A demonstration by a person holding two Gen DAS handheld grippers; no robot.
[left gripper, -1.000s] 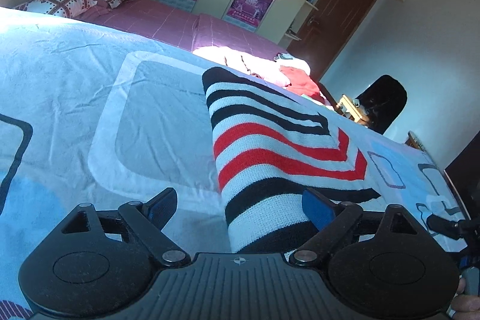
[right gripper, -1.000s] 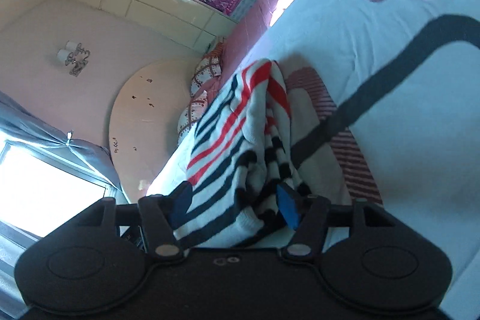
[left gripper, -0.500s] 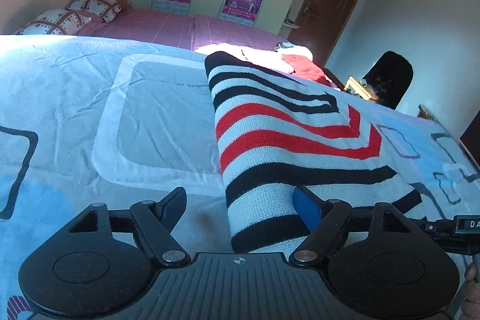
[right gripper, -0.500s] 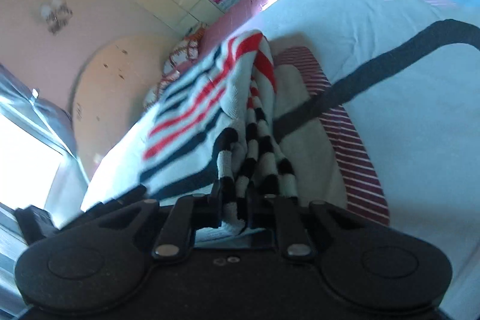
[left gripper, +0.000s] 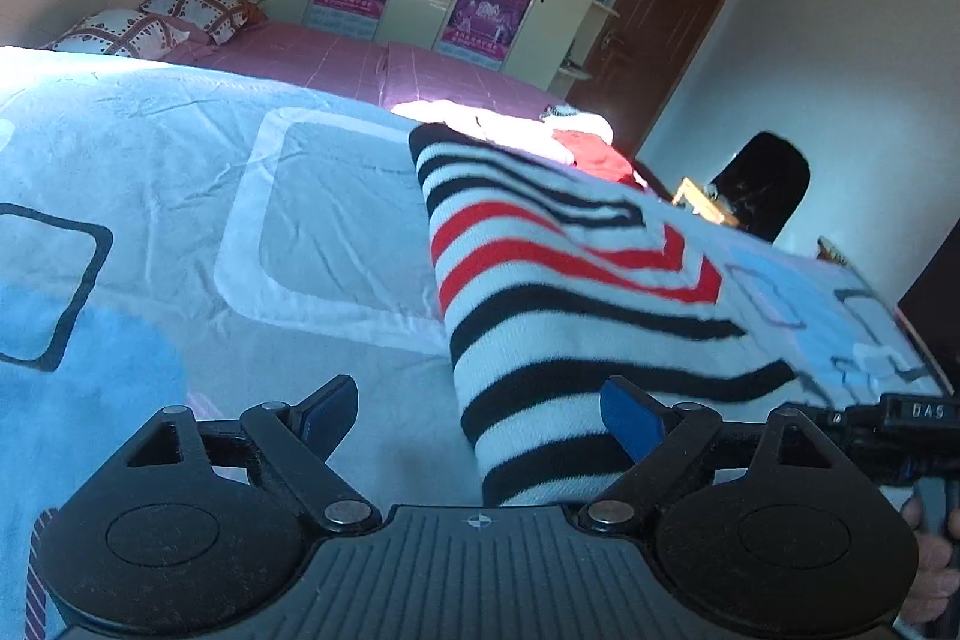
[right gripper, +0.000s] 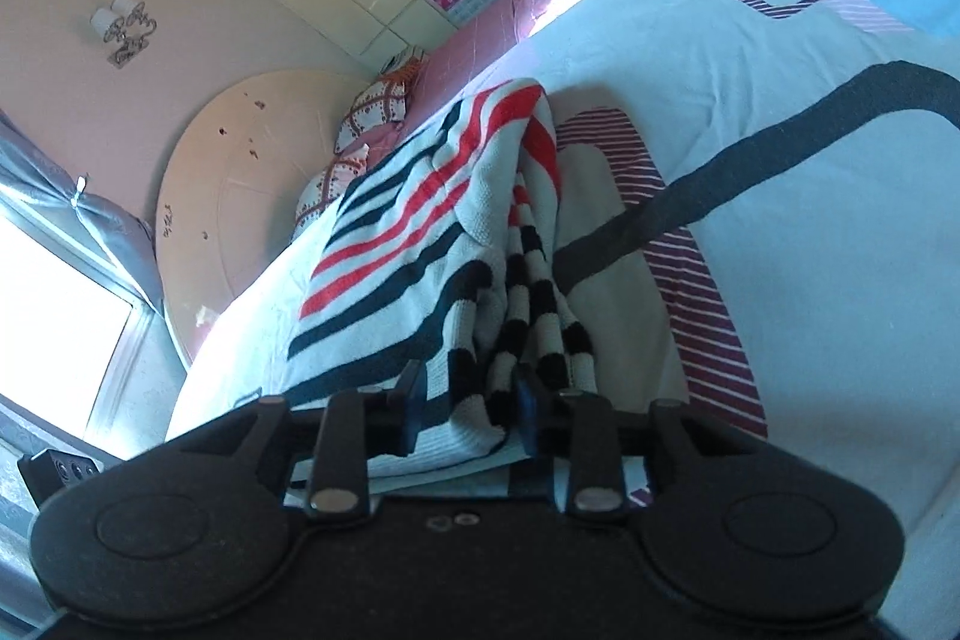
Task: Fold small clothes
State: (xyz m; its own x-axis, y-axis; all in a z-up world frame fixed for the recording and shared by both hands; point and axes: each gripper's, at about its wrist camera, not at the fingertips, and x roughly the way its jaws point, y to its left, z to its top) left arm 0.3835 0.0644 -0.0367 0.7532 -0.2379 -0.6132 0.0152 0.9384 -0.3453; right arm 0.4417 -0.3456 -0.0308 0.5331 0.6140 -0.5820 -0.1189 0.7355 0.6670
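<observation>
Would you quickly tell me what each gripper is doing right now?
Left gripper: open, jaws just widened, astride the striped sweater's edge.
Right gripper: closed on the striped sweater, jaws just eased slightly.

Sweater (left gripper: 558,316) lies on bedspread (left gripper: 180,196), pillows (left gripper: 156,22) behind

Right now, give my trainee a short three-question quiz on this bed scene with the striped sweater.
1. True or false: the right gripper is shut on the sweater.
2. Which colours are the sweater's stripes? A) green and yellow B) black and red on white C) all blue
3. Fill in: the left gripper is ____, with the sweater's edge between its fingers but not pinched.

Key: 1 true; 2 B; 3 open. The right gripper's jaws have just eased slightly wider but the pads press the bunched knit; the left's have just widened.
</observation>
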